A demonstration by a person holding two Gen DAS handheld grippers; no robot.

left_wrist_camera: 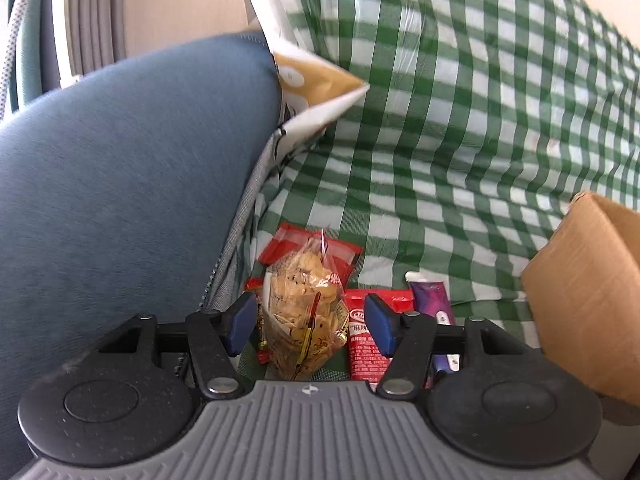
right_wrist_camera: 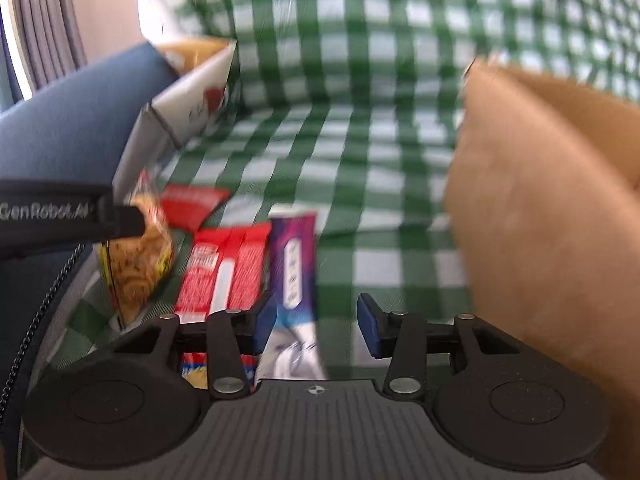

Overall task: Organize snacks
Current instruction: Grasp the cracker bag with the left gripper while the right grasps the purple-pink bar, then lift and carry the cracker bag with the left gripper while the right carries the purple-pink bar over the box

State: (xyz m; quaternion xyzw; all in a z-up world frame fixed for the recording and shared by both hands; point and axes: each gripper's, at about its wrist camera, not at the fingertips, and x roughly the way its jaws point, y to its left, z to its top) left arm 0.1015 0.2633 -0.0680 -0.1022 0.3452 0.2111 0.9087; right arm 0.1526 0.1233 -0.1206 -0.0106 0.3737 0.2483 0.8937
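Snacks on the green check cloth (left_wrist_camera: pixel 460 168), both my jaws apart.

My left gripper (left_wrist_camera: pixel 310 322) straddles the clear cracker bag (left_wrist_camera: pixel 304 312) without pinching; the red packet (left_wrist_camera: pixel 368 344) at 3 o'clock carries unreadable Chinese print. Only my right gripper (right_wrist_camera: pixel 316 322) view shows "GenRobot.AI" on the other gripper, the purple packet (right_wrist_camera: pixel 294 256) between its unclamped jaws, and the cardboard box (right_wrist_camera: pixel 552 216) at 2 o'clock.

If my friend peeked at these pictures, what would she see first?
Probably the big green-and-white checked cloth spread over everything. Next, the snacks lying on it: a clear bag of golden crackers between the left gripper's open fingers, red packets beside it, and a purple packet by the right gripper. A brown cardboard box stands on the right.
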